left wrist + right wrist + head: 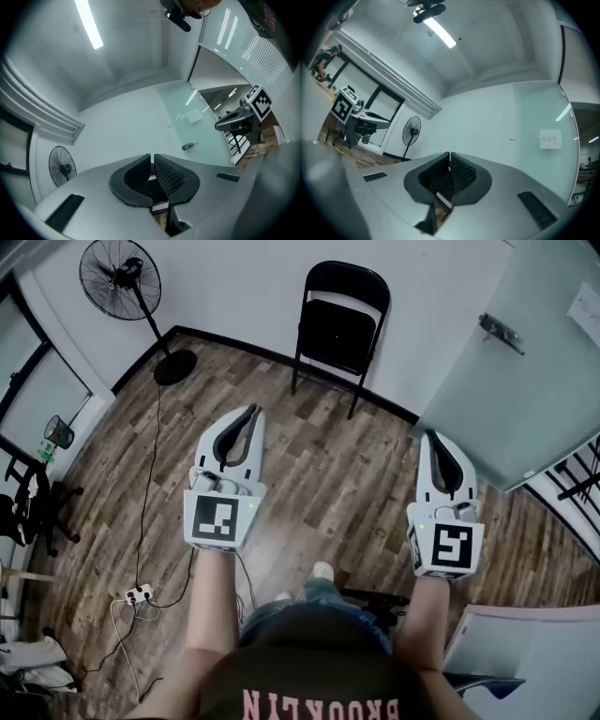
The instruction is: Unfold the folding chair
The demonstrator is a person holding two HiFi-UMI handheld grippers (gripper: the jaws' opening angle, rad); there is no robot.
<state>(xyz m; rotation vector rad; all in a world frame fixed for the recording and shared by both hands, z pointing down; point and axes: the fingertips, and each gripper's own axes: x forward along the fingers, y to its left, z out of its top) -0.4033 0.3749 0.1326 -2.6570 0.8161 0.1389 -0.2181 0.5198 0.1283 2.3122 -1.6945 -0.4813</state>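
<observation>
Wood-plank flooring spreads out below you, bounded by white walls with a dark skirting board. Closest in, your two bare forearms reach forward, each carrying a gripper, and the toe of one light shoe shows between them.

Your left gripper is held out over the floor with its jaws pressed together. Its own view shows the dark ribbed pads meeting at the tip with nothing between them. Your right gripper is in the same condition: jaws closed tip to tip and empty. Both point ahead and slightly upward, well apart from each other and well short of anything in the room.

Down to your left, a white power strip lies on the floor, and a thin cable trails away from it. A black office chair stands at the far left edge, by the window.

Further ahead, the black folding chair stands upright against the far wall, between your two grippers as you look forward. Its seat looks turned up against the back, so it appears to be folded. Neither gripper touches it.

To the left of it, near the corner, stands a pedestal fan on a round base. On your right a frosted glass door with a metal handle stands at an angle to the wall.
</observation>
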